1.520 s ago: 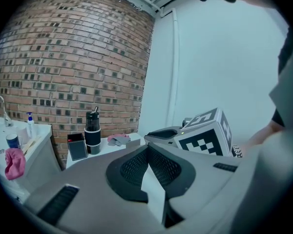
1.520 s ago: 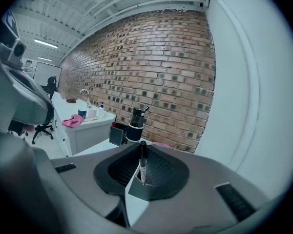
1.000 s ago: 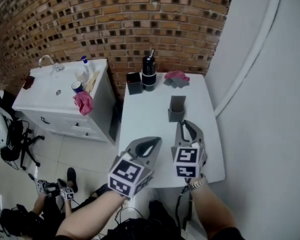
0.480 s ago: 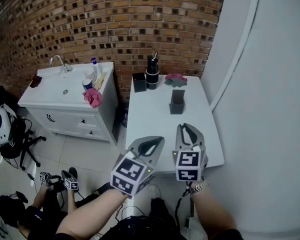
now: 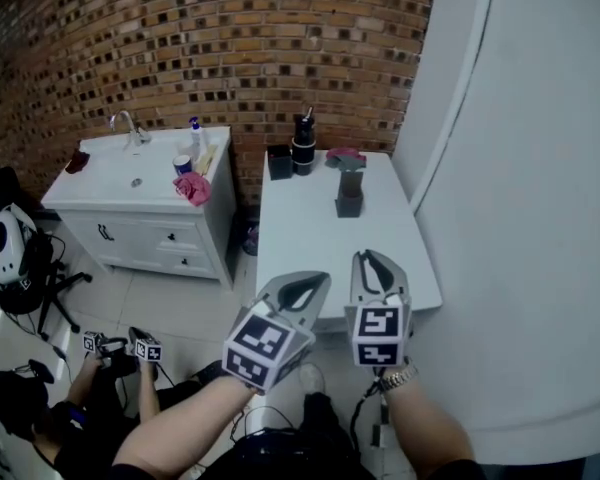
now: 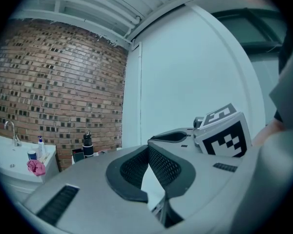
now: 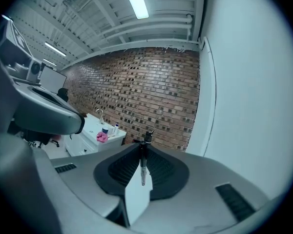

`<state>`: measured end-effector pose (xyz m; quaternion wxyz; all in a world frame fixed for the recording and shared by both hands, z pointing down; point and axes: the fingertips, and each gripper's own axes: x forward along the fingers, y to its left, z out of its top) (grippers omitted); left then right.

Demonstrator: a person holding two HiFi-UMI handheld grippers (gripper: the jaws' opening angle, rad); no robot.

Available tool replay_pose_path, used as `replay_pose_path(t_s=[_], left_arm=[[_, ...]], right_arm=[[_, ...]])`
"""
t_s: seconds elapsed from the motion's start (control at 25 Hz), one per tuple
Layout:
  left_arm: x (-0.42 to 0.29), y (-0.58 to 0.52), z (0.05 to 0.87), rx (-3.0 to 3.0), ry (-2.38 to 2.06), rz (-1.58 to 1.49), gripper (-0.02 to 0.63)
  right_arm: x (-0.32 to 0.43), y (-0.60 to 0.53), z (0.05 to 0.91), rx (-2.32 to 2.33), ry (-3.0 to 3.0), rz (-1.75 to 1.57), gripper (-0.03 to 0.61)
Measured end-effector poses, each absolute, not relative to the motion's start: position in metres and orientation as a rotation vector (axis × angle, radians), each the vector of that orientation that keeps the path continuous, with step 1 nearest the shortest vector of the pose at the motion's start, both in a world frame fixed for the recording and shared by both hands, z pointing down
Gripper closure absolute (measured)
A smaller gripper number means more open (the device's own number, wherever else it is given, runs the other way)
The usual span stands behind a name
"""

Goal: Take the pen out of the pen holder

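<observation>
The grey left gripper (image 5: 313, 279), with its black-and-white marker cube (image 5: 263, 346), is held out on a bare left arm (image 5: 180, 423) and points forward and a little to the right. Its two jaws touch at the tips, with nothing in them. Just beside it, the grey right gripper (image 5: 370, 256) points straight ahead on the bare right arm (image 5: 425, 438), which wears a shiny metal wristwatch (image 5: 394, 374). Its jaws pinch a thin black and silver pen (image 7: 142, 165).

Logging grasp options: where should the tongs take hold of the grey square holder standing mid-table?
The grey square holder stands upright on the white table, apart from the rest. Likely best: close on its two flat side walls near the top, coming level from the table's near edge, where nothing blocks.
</observation>
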<state>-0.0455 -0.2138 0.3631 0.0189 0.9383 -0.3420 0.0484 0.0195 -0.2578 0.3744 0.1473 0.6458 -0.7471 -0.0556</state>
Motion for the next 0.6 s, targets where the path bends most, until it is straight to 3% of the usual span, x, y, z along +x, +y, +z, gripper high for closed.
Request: replay_pose_path(t_s=[0.6], left_arm=[[-0.061,-0.133,0.343,2.943,-1.039,0.127,0.611]], right_arm=[[-0.001,-0.168,0.345,1.866,-2.188,-0.167,0.522]])
